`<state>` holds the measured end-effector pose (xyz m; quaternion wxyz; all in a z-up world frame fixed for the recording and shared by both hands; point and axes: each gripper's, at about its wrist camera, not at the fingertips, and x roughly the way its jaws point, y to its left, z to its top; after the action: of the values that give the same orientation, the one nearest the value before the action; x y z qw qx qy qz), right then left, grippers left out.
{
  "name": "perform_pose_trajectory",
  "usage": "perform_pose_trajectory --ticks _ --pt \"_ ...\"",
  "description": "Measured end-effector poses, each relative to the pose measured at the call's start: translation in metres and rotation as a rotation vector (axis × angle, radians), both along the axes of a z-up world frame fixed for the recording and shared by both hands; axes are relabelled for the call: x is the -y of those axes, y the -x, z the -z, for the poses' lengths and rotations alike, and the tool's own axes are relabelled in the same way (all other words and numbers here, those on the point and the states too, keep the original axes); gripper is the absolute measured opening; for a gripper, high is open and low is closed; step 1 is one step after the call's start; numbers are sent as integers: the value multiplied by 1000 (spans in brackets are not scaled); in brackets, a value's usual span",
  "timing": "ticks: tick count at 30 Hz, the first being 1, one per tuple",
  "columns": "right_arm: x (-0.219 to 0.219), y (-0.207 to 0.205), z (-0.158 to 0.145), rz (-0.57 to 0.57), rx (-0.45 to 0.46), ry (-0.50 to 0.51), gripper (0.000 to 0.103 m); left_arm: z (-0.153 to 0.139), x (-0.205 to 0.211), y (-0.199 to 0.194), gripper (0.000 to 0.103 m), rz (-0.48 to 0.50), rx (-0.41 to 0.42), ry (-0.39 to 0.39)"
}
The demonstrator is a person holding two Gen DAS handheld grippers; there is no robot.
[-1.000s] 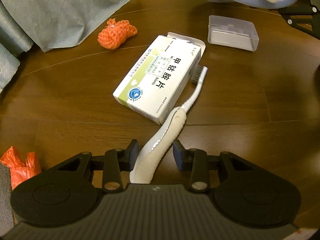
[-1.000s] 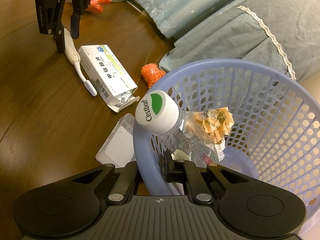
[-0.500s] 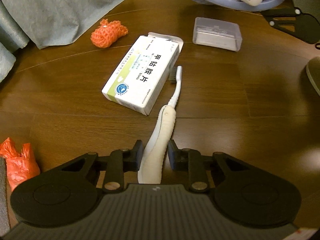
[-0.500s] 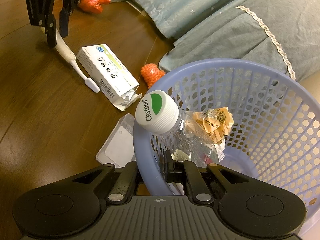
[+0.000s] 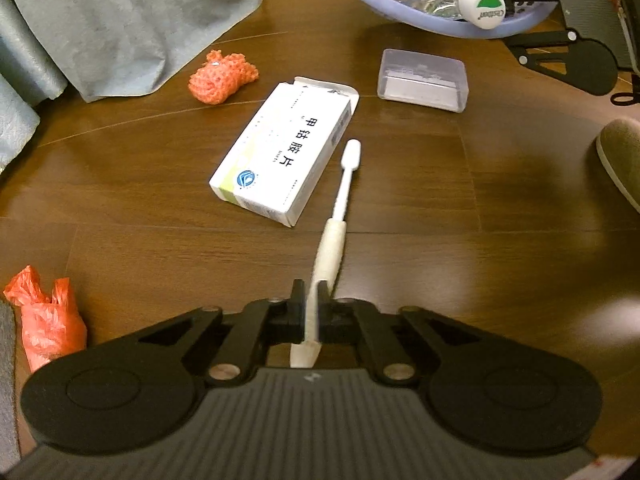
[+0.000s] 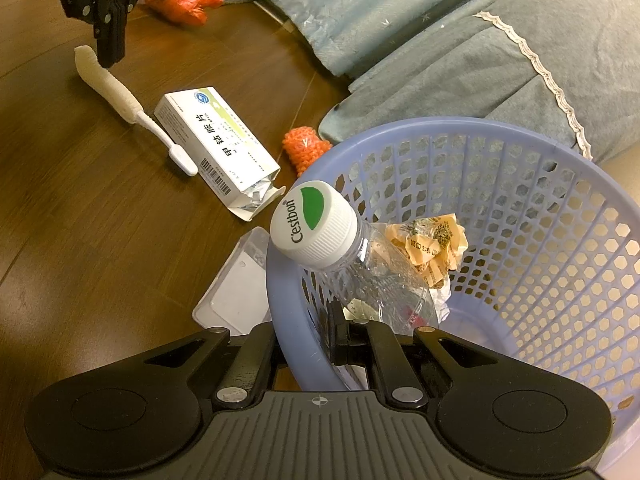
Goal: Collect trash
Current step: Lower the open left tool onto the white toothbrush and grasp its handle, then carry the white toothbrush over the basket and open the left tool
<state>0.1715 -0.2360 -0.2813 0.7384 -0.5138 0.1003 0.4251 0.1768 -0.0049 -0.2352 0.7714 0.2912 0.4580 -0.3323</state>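
toothbrush (image 5: 337, 216) head pointing away, toward basket (image 5: 516, 26)

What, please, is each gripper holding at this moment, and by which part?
Left gripper: toothbrush, by its thick handle. Right gripper: basket, by its rim.

The dark wooden surface (image 5: 480, 208) carries a medicine box (image 5: 280, 160), clear plastic case (image 5: 422, 80), orange mesh wad (image 5: 222, 76), and orange bag (image 5: 48, 316).

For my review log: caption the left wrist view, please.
Left tool shut on toothbrush, beside medicine box.
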Motion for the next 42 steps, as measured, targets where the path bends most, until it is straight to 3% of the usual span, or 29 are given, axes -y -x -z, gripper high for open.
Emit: perform_pose_trajectory --ticks 2,5,11,21,22,42 --pt "0 1 0 -2 1 3 3 2 0 -1 20 -3 -1 12" --pt "0 0 1 -6 3 6 3 9 3 -3 24 2 -9 11" --pt "1 1 2 -8 4 7 4 15 13 -7 24 22 -16 26" --pt "2 2 3 -13 5 8 4 32 11 -2 24 24 -109 15" --pt "2 2 3 -12 4 8 4 32 12 -2 20 30 -114 12" --pt "2 1 2 -23 3 6 4 -8 6 9 19 6 -99 85"
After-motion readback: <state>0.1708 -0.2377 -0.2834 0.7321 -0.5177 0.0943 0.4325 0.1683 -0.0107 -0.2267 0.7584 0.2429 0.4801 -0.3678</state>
